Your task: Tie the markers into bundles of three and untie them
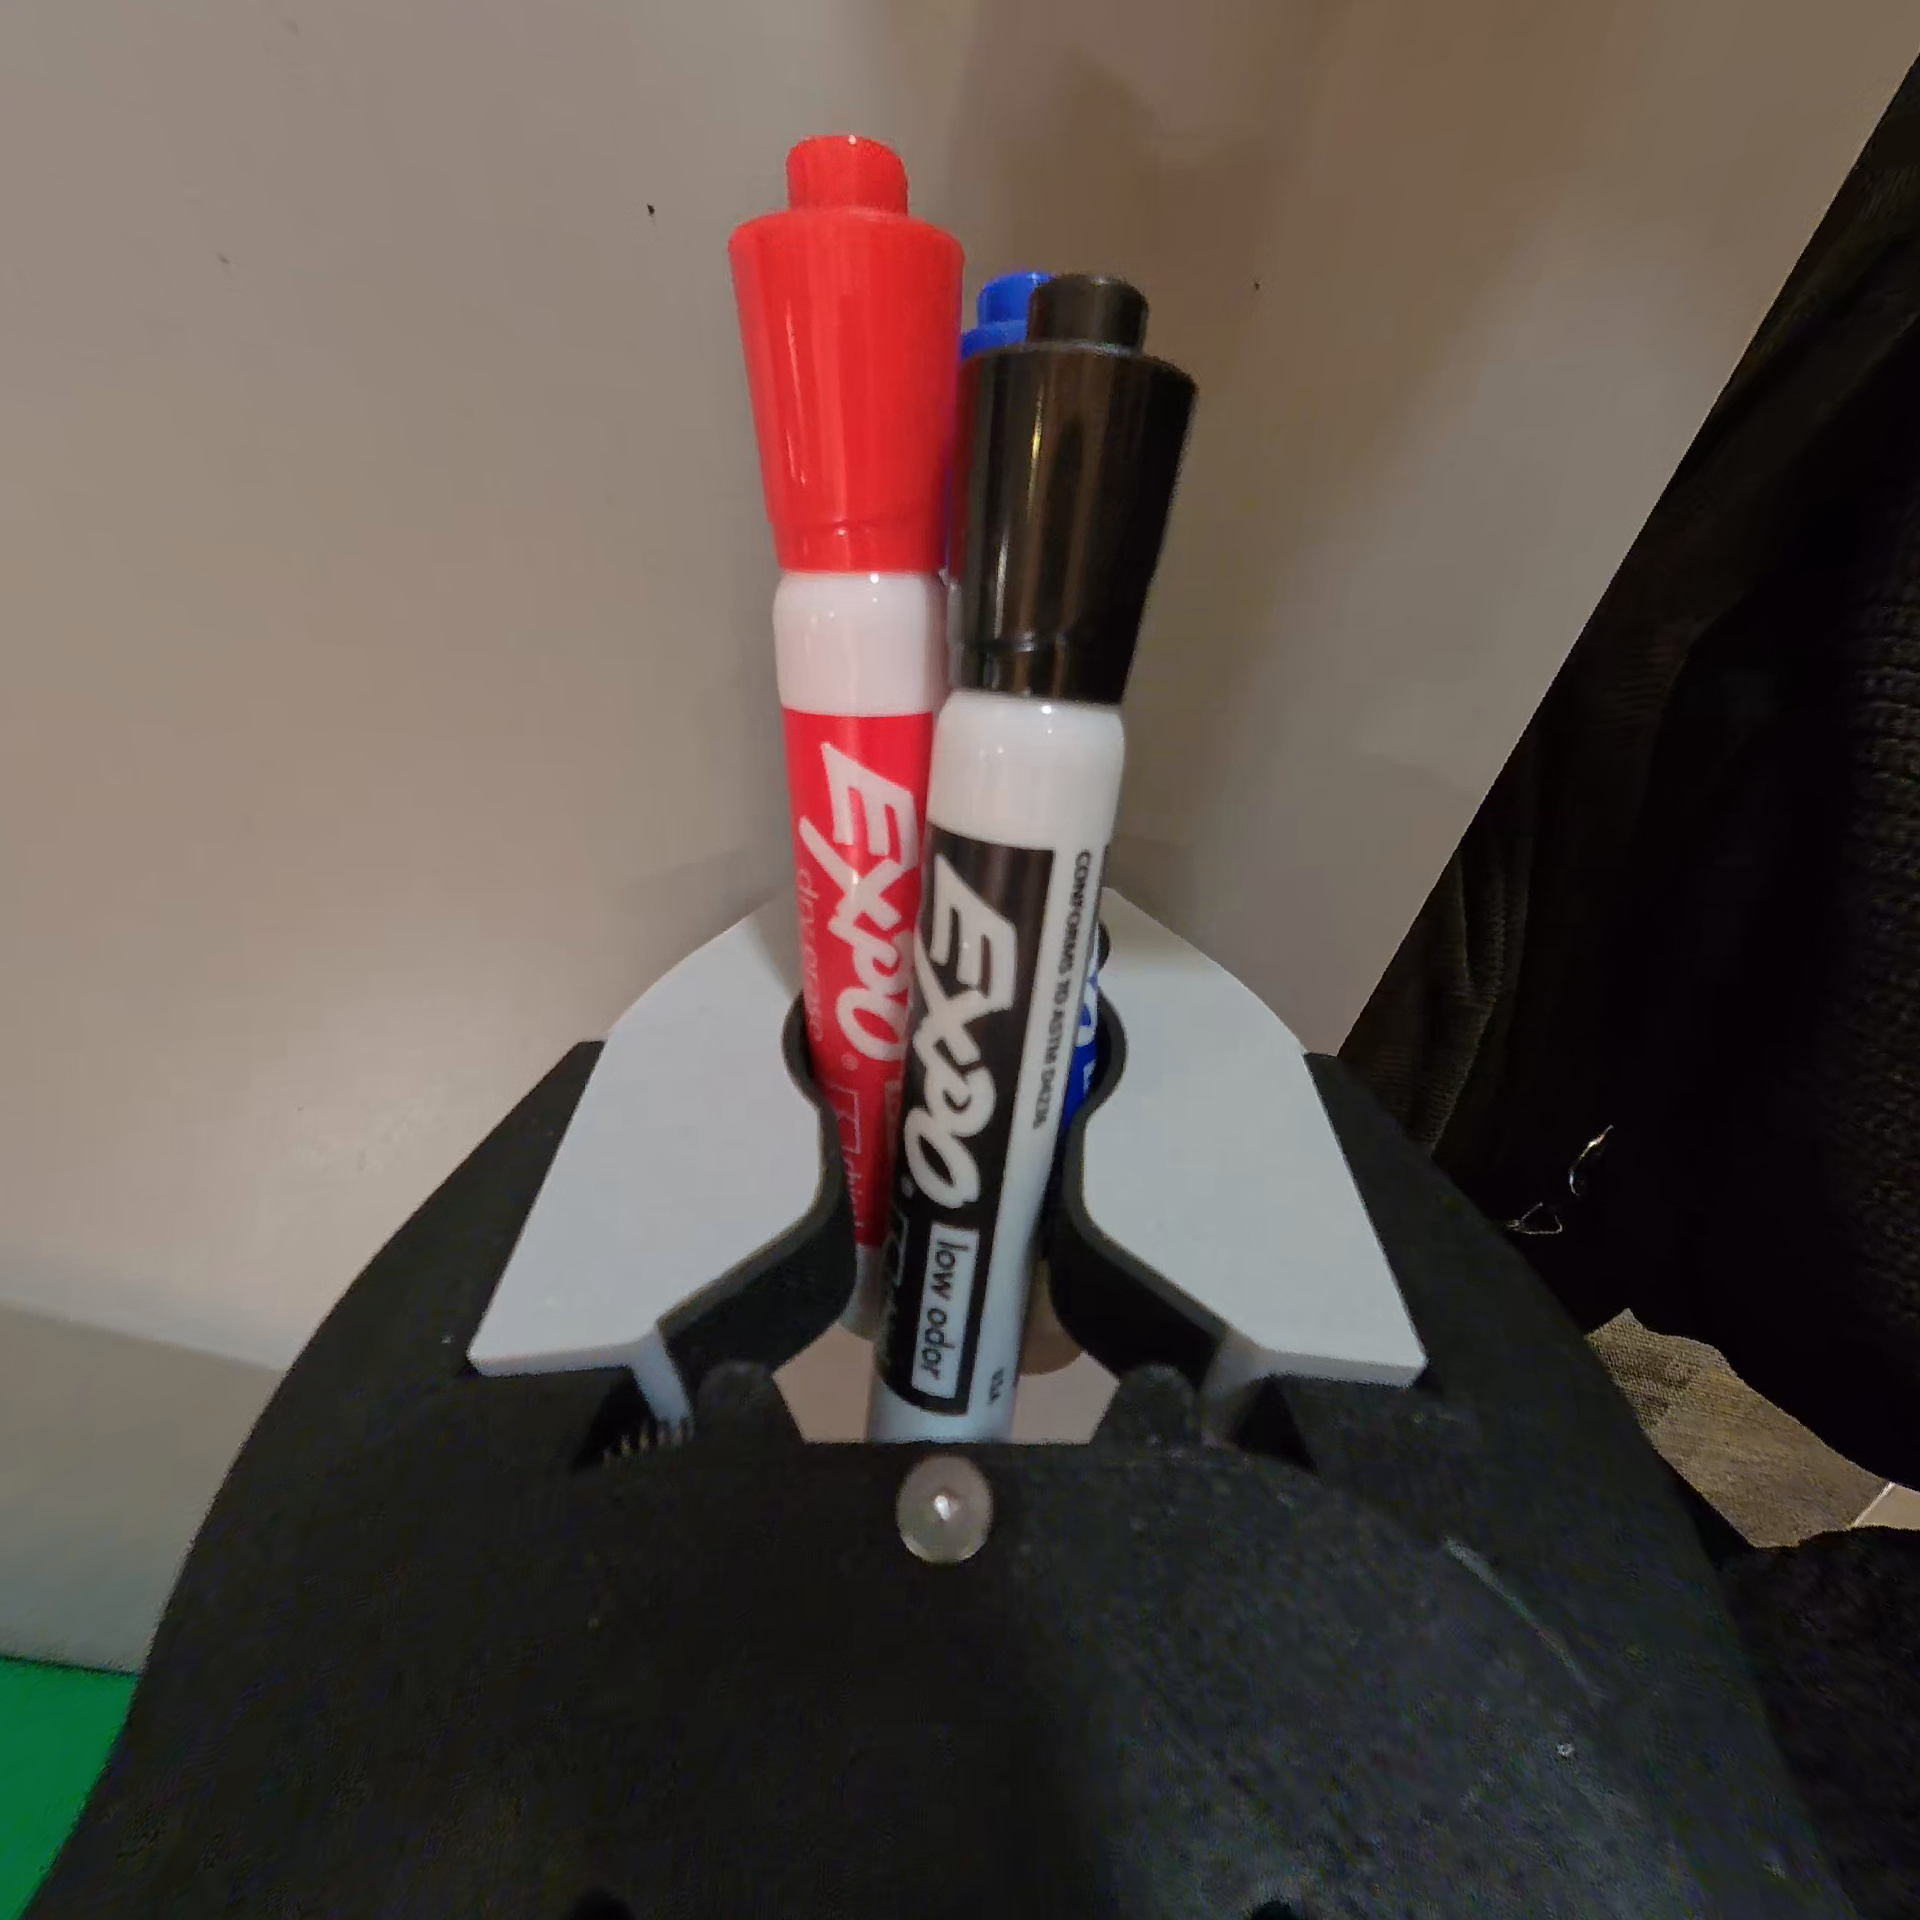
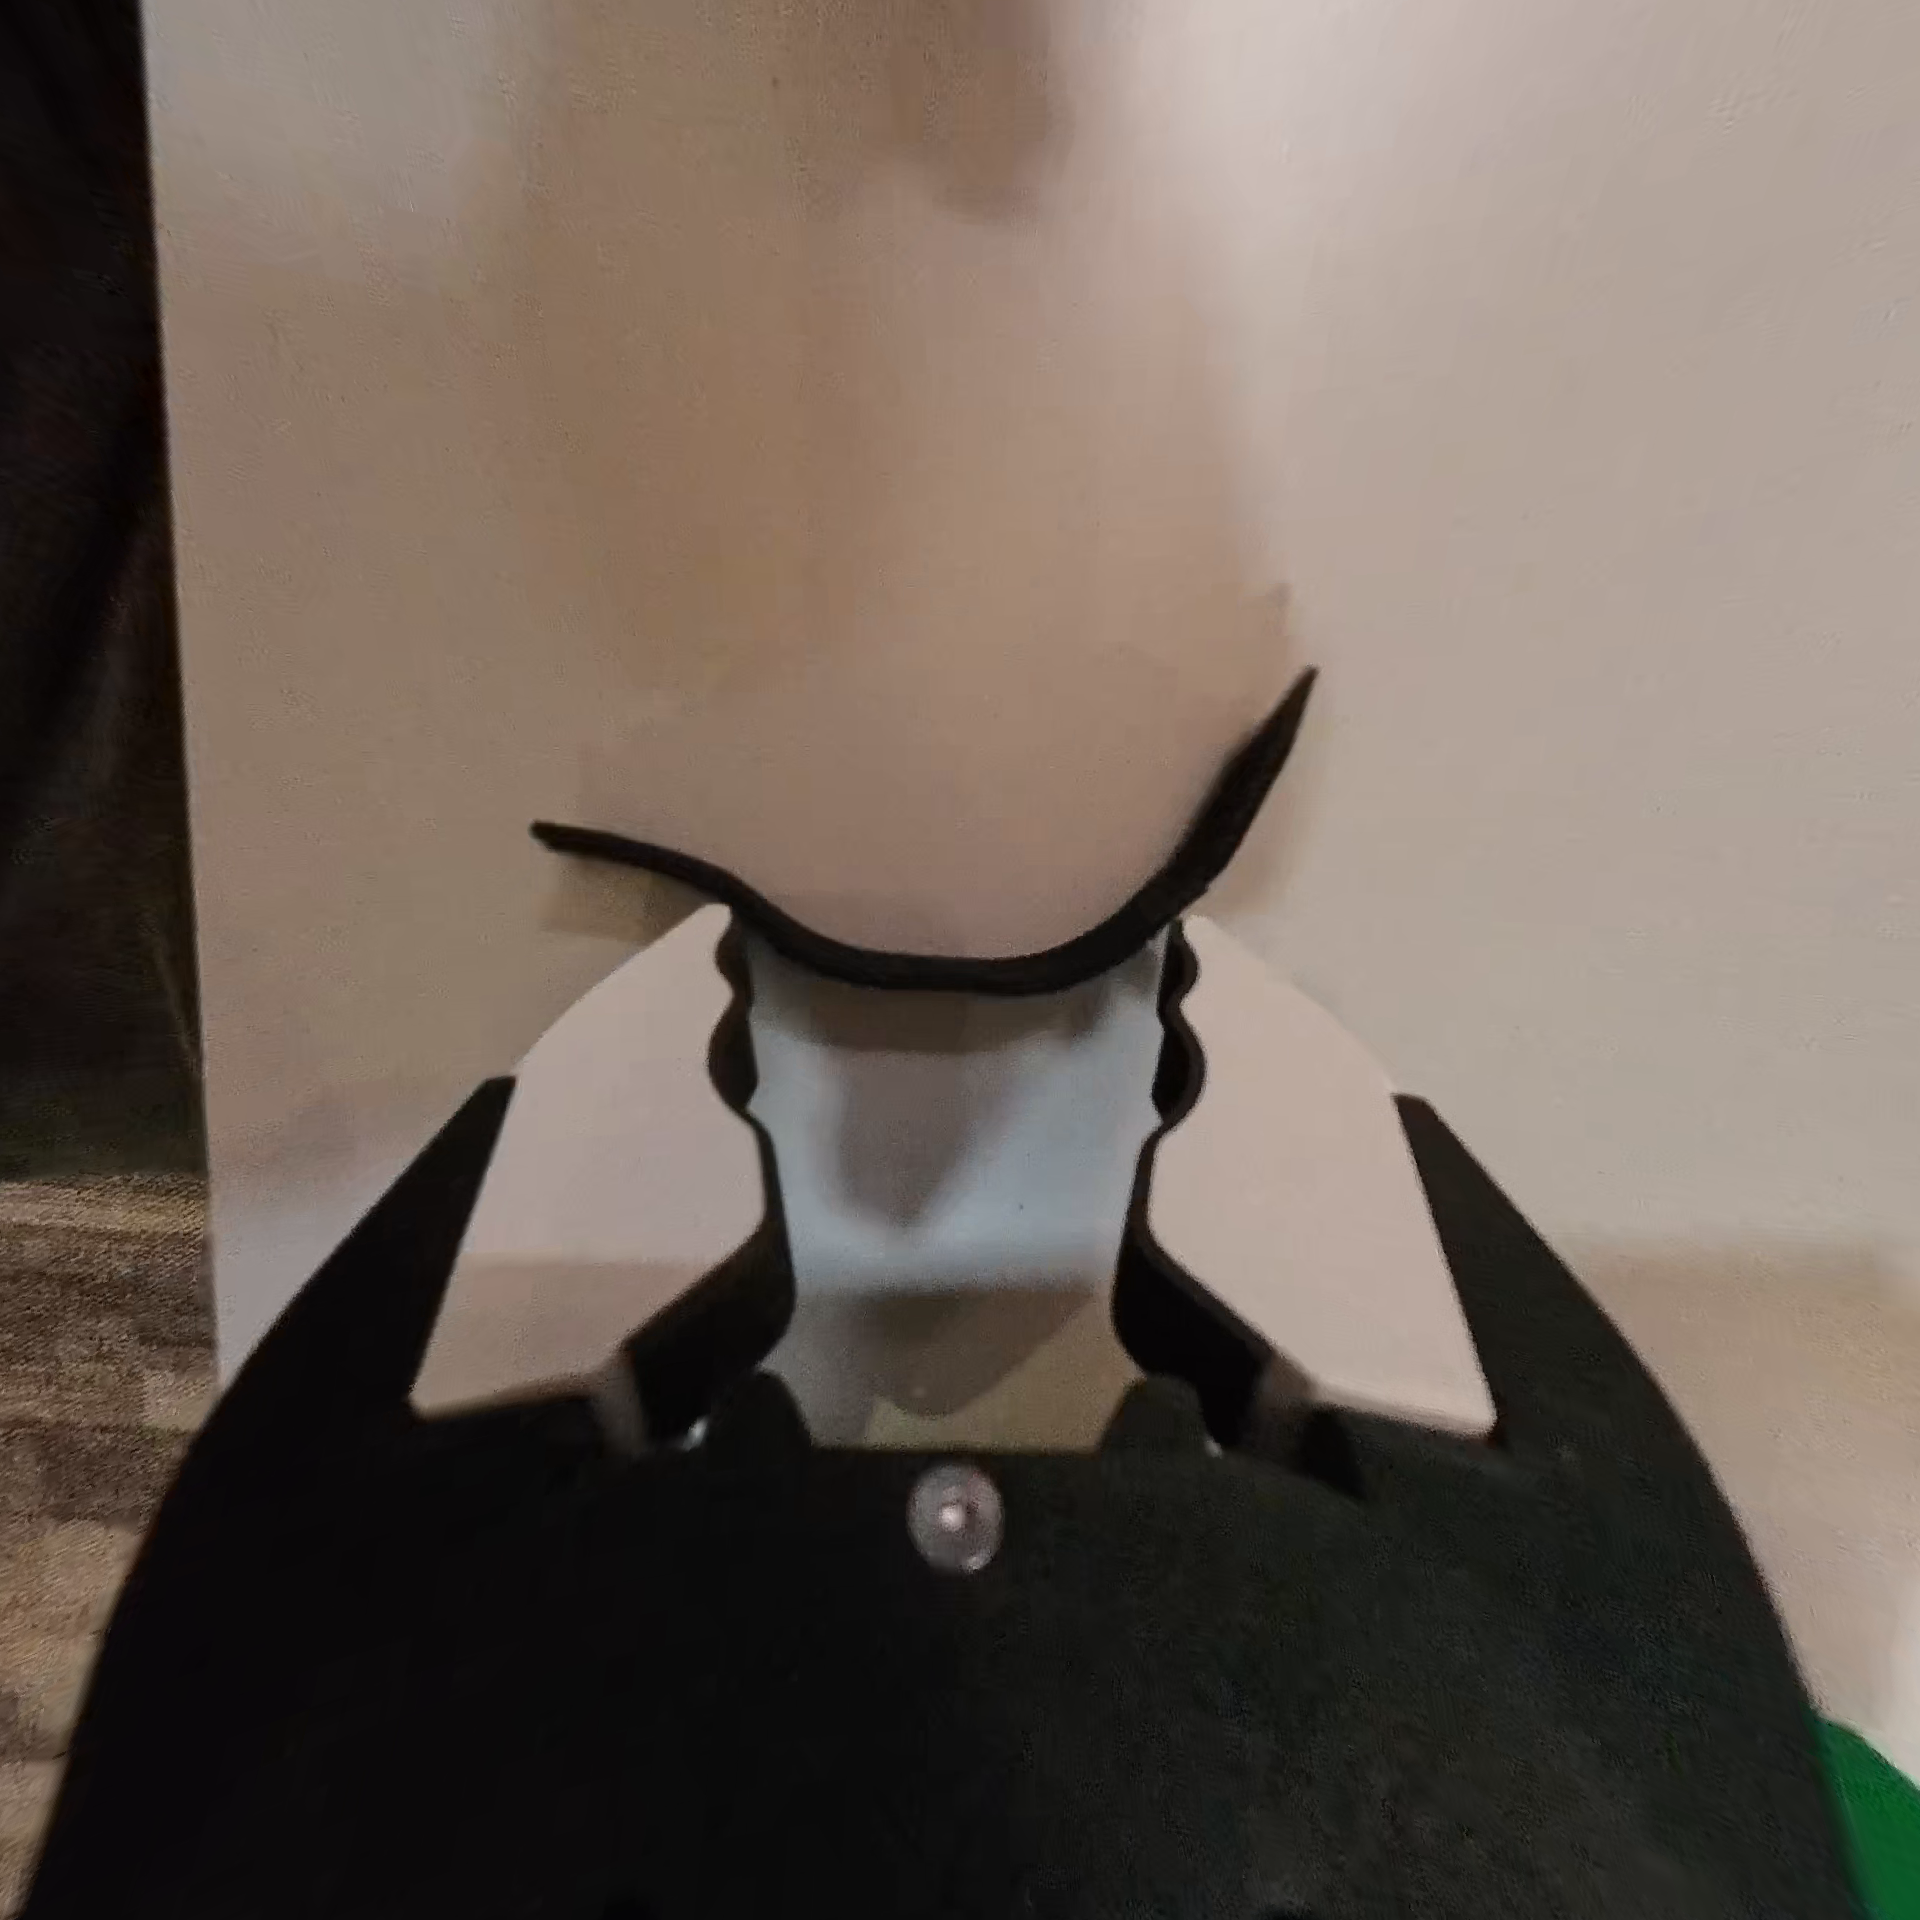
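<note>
My left tongs [image 1: 951,1049] clamp three upright capped markers: red [image 1: 847,665], black [image 1: 1023,810], blue [image 1: 1000,312] behind. My right tongs [image 2: 956,971], spread wide, have a black fabric strap [image 2: 935,961] draped across both tips.

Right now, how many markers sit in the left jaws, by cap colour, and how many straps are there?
Red marker: 1
Black marker: 1
Blue marker: 1
Black strap: 1
Total: 4

Warm dim light, soft blur, edge distortion
</note>
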`<state>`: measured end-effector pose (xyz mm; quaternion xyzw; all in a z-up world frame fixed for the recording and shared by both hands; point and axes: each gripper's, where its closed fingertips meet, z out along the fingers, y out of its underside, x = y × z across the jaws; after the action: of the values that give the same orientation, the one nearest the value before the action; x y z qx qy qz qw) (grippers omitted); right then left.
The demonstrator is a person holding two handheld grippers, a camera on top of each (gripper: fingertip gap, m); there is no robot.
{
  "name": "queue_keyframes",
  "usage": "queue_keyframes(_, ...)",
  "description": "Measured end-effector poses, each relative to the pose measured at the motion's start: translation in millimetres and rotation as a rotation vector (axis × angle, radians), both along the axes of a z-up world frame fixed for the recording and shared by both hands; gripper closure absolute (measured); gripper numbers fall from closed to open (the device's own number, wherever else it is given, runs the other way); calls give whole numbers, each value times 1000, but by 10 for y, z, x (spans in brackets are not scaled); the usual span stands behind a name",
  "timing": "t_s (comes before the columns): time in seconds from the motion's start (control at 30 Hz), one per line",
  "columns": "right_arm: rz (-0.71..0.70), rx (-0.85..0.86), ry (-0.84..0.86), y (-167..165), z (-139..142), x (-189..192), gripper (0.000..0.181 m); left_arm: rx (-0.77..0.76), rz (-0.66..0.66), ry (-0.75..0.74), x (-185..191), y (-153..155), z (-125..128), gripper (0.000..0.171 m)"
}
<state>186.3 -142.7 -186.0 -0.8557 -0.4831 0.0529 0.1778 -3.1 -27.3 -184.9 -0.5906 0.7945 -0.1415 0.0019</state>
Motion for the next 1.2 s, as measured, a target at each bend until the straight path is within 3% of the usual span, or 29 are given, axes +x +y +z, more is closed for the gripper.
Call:
queue_keyframes(0.17, 16, 68, 11, 39, 27, -110, 131, 1, 3, -2, 3, 3, -1, 127)
queue_keyframes(0.37, -54, 113, 90, 70, 39, -186, 141, 7, -22, -16, 1, 6, -3, 127)
queue_keyframes(0.47, -133, 144, 234, 126, 101, -303, 142, -27, -23, -51, 21, -4, 3, 127)
queue_keyframes(0.7, -367, 194, 776, 391, 448, -735, 140, -140, -29, -123, 14, -6, 24, 126)
queue_keyframes(0.97, -554, 304, 1005, 719, 699, -1123, 135, -246, -37, -219, 125, -145, 272, 126)
queue_keyframes(1.03, -630, 305, 1075, 803, 722, -1177, 134, -240, -31, -198, 104, -162, 310, 126)
queue_keyframes(1.2, -604, 259, 1198, 775, 784, -1541, 132, -175, -28, -89, -12, -178, 295, 127)
